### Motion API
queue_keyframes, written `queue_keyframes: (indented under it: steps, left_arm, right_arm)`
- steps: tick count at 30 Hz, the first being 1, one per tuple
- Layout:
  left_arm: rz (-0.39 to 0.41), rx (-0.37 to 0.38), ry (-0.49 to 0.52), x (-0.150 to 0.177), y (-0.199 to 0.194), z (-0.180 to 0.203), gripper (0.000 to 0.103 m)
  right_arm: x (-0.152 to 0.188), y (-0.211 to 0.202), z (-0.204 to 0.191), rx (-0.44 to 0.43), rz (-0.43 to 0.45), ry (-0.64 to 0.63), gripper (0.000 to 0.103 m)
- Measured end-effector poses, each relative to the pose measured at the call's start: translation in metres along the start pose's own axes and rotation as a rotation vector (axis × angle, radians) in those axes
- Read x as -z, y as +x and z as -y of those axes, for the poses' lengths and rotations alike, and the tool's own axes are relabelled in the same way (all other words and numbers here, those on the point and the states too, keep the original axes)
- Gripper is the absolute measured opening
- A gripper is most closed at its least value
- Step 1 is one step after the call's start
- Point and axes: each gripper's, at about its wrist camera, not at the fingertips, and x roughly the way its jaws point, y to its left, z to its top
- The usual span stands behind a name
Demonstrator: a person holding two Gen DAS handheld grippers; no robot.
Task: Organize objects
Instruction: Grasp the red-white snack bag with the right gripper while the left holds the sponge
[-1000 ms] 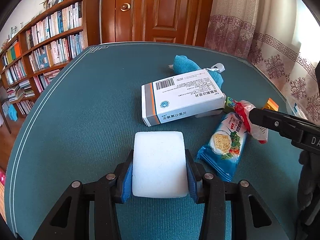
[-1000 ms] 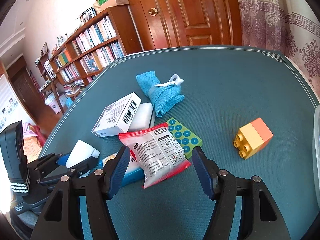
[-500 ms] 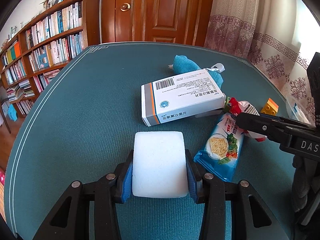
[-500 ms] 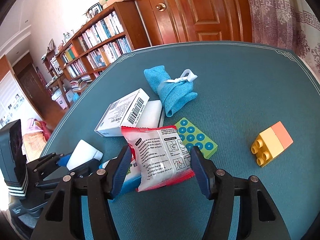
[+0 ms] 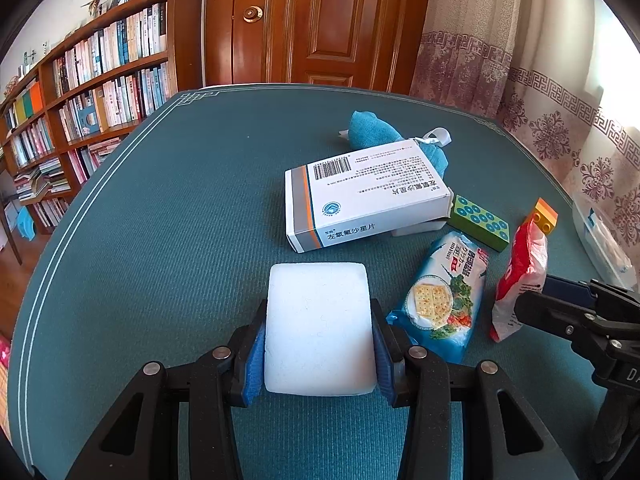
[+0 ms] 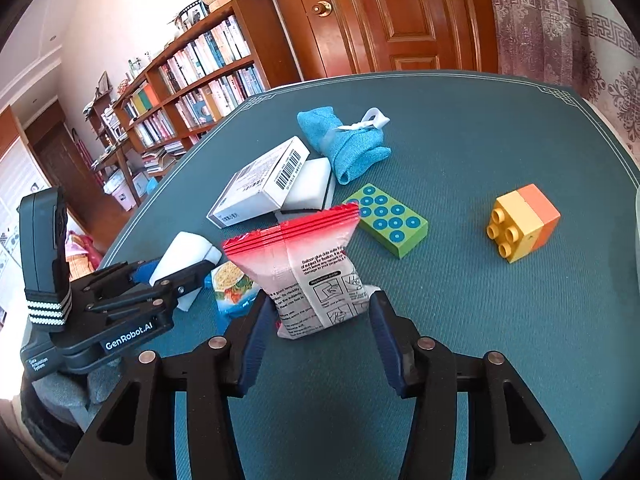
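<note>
- The left tongs (image 5: 319, 354) are pinching a white sponge block (image 5: 318, 326) between their blue pads, both pads pressing flat against its sides, low over the teal tabletop (image 5: 168, 240).
- The right tongs (image 6: 318, 332) are gripping a red-and-white packet (image 6: 310, 272) by its lower end; the packet is standing upright, its red crimped edge pointing up, and the fingers are sitting only partly closed around it.
- A white medicine box (image 5: 364, 194) is lying just beyond the sponge block, resting tilted on a second white block (image 6: 310, 192).
- A blue cracker packet (image 5: 442, 300) is lying just right of the sponge block, near the held packet.
- A green studded brick (image 6: 386, 224) is sitting right of the medicine box, with a rolled blue cloth (image 6: 344, 144) behind the box.
- A yellow-and-orange brick (image 6: 522, 226) is standing well apart from the medicine box, to its far right.
</note>
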Motion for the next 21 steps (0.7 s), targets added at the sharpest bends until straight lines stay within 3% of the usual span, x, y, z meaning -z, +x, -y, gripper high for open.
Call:
queue_keyframes:
  steps: [7,9,11,21]
  left_arm:
    - [0.000,-0.001,-0.004,0.000,0.000,0.000,0.047]
    - [0.000,0.000,-0.004,0.000,0.000,0.000,0.047]
    - [0.000,0.000,-0.005,0.000,0.000,0.000,0.047]
    - [0.000,0.010,-0.015,0.000,0.001,-0.001,0.047]
  right_arm:
    - [0.004,-0.005,-0.002,0.033,0.019,-0.015,0.052]
    - [0.000,-0.005,-0.005,0.042,0.032,-0.036,0.068]
    - [-0.004,-0.005,-0.007,0.042,0.056,-0.064,0.075]
    - [-0.021,0.014,-0.010,-0.087,0.014,-0.103,0.075]
